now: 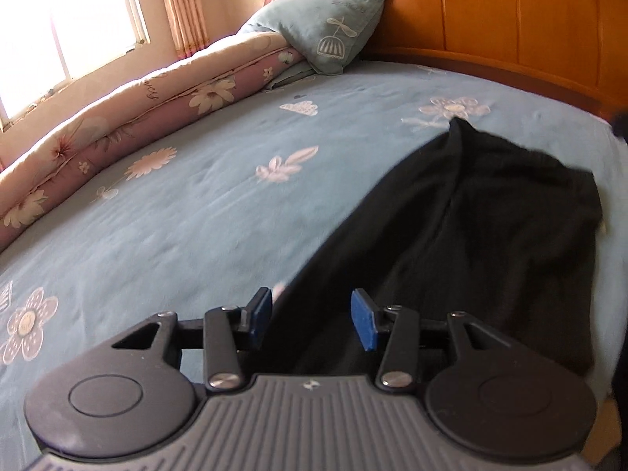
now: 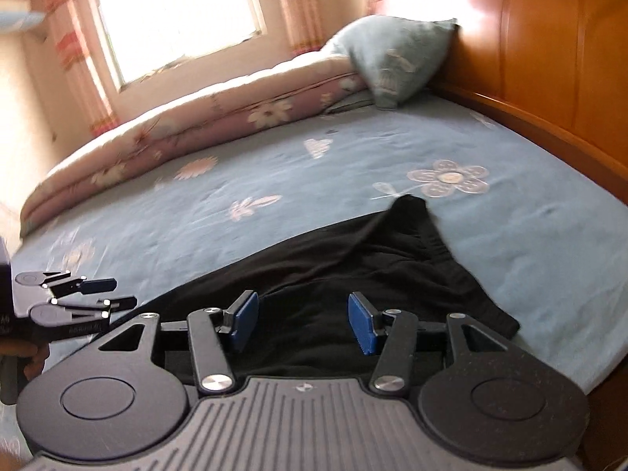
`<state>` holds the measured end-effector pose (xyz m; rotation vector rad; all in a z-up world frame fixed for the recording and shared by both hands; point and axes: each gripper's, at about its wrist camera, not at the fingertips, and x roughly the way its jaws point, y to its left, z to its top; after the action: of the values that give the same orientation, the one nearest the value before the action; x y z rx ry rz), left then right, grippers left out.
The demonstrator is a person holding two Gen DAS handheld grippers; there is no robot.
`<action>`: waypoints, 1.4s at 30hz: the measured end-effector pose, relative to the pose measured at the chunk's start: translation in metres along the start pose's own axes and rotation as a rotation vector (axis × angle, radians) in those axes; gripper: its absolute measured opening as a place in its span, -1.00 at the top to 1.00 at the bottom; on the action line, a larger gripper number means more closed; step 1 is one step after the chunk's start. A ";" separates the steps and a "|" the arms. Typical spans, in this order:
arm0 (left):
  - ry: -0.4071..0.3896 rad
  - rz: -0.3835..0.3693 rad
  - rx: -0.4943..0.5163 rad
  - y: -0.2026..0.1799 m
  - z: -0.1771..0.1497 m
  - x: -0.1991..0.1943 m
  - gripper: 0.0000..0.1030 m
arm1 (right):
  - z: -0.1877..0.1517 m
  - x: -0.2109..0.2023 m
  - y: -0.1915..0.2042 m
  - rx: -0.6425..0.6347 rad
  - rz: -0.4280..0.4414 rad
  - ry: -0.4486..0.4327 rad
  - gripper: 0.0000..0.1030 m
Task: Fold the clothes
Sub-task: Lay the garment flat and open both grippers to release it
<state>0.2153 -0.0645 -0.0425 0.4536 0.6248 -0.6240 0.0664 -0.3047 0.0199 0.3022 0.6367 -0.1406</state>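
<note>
The black garment (image 2: 353,274) is stretched lengthwise from the left gripper (image 1: 312,316) towards the headboard (image 1: 510,19); the right gripper (image 2: 302,320) is nearer; both are held apart, nothing clamped

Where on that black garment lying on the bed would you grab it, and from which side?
Probably the black garment by its near edge, from the bed's near side: it lies flat there, right under both open hand-held grippers, right and left.
</note>
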 end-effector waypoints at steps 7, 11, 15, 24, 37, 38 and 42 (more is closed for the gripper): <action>-0.017 -0.033 0.071 0.004 -0.067 -0.030 0.11 | 0.000 0.021 0.074 -0.184 0.017 0.079 -0.10; -0.038 -0.041 0.099 0.006 -0.101 -0.050 0.11 | -0.004 0.037 0.114 -0.277 0.027 0.129 -0.10; -0.049 -0.041 0.103 0.009 -0.129 -0.064 0.11 | -0.009 0.051 0.154 -0.382 0.042 0.157 -0.10; -0.045 -0.038 0.084 0.020 -0.157 -0.058 0.50 | -0.034 0.073 0.218 -0.516 0.104 0.223 -0.10; -0.196 0.046 -0.165 0.084 -0.128 -0.071 0.89 | -0.061 0.088 0.213 -0.563 0.105 0.330 -0.10; -0.199 0.054 -0.186 0.092 -0.124 -0.068 0.89 | -0.066 0.089 0.212 -0.570 0.106 0.343 -0.09; -0.206 0.099 -0.246 0.120 -0.107 -0.051 1.00 | -0.085 0.096 0.209 -0.588 0.114 0.400 -0.10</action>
<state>0.2196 0.1030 -0.0620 0.1856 0.4726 -0.4846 0.1417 -0.0832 -0.0538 -0.2098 1.0202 0.2232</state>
